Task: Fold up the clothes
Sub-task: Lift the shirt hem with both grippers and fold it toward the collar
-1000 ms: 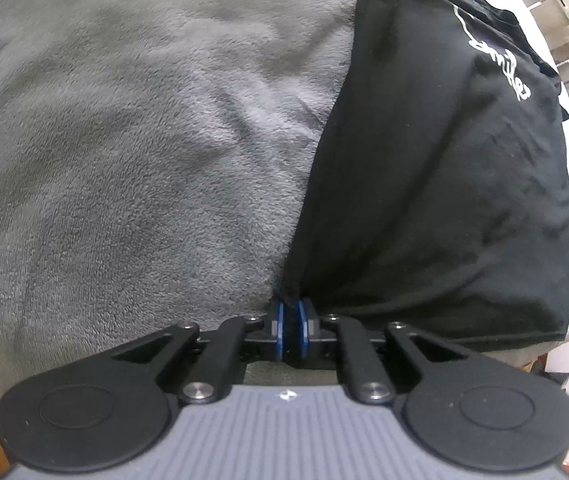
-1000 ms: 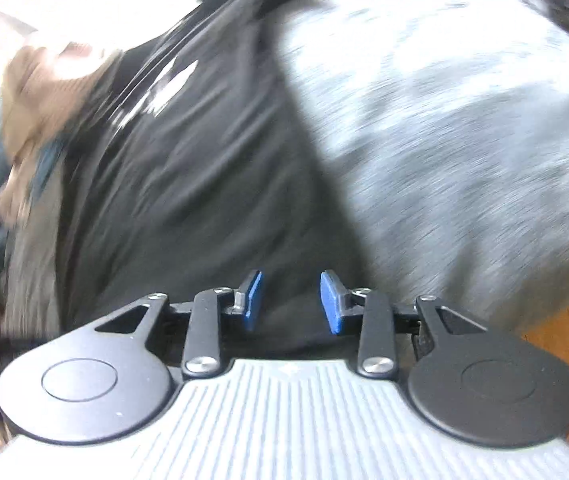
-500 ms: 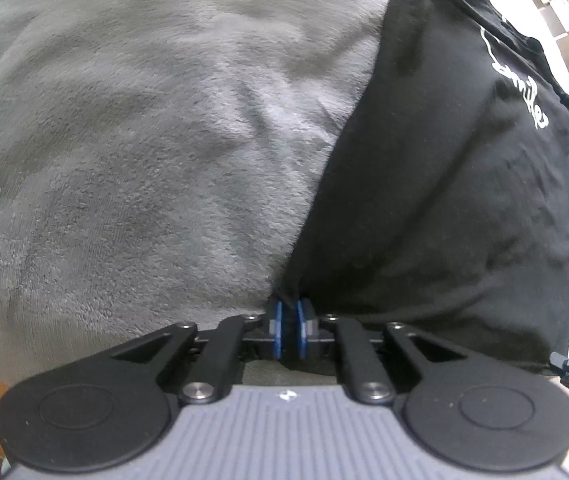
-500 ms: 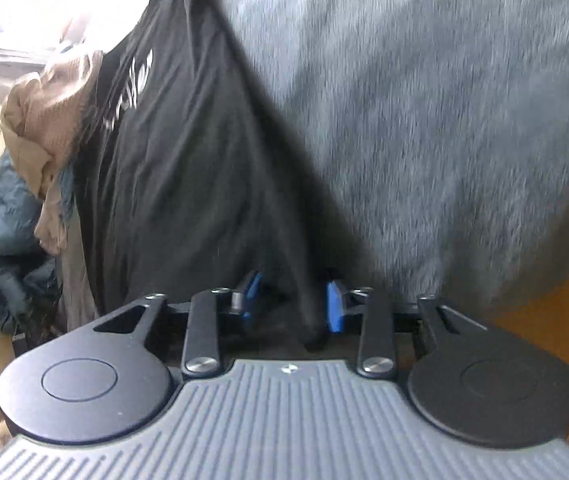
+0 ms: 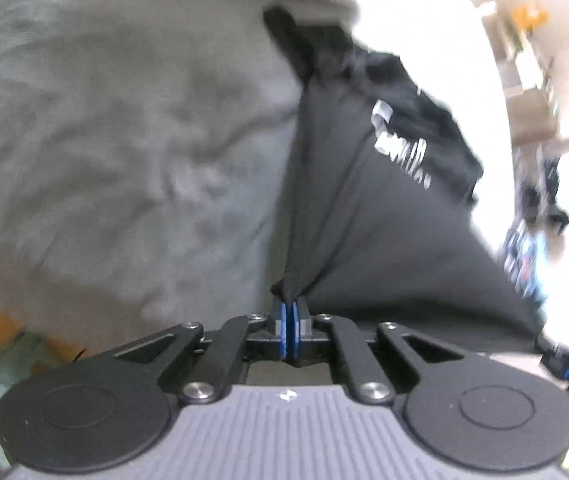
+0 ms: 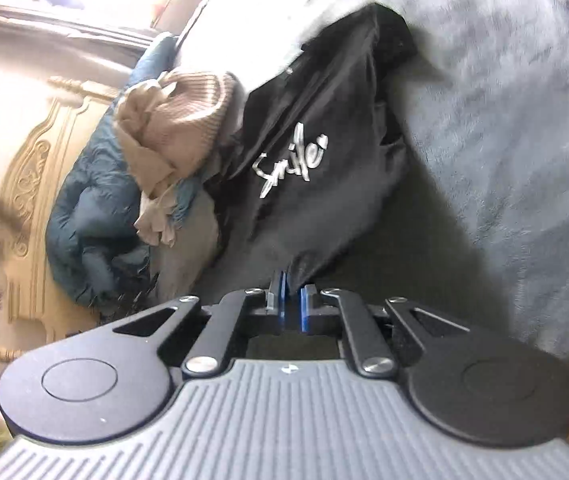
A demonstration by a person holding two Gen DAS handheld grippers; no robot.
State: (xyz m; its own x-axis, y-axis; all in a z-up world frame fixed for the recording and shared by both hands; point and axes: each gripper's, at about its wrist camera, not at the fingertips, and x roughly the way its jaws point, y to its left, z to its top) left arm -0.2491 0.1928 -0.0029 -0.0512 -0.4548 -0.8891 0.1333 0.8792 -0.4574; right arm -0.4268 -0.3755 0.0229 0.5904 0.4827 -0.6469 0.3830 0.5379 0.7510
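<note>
Two grippers hold one black T-shirt by its bottom edge, above a grey fleece blanket that covers the bed. In the left wrist view the blanket fills the left side, creased and soft; to its right the shirt runs away from the camera in long folds, with white handwritten lettering near its far end. The left gripper has its blue fingers pressed together on a bunched corner of the cloth, which rises from them in a tight gather. At the lower right edge of that view a small part of the other gripper shows, blurred.

In the right wrist view, going from the left: a carved cream headboard, then a dark blue padded jacket heaped beside it, then a beige knitted garment lying on top of the jacket and touching the shirt's far end. The black T-shirt comes next, hanging in folds with the white script facing the camera, and the grey blanket lies to its right. The right gripper has its blue fingers closed on the shirt's lower corner, a thin wedge of black cloth pinched between them. The shirt's near end is lifted clear of the blanket in both views, while its far end is on the bed
</note>
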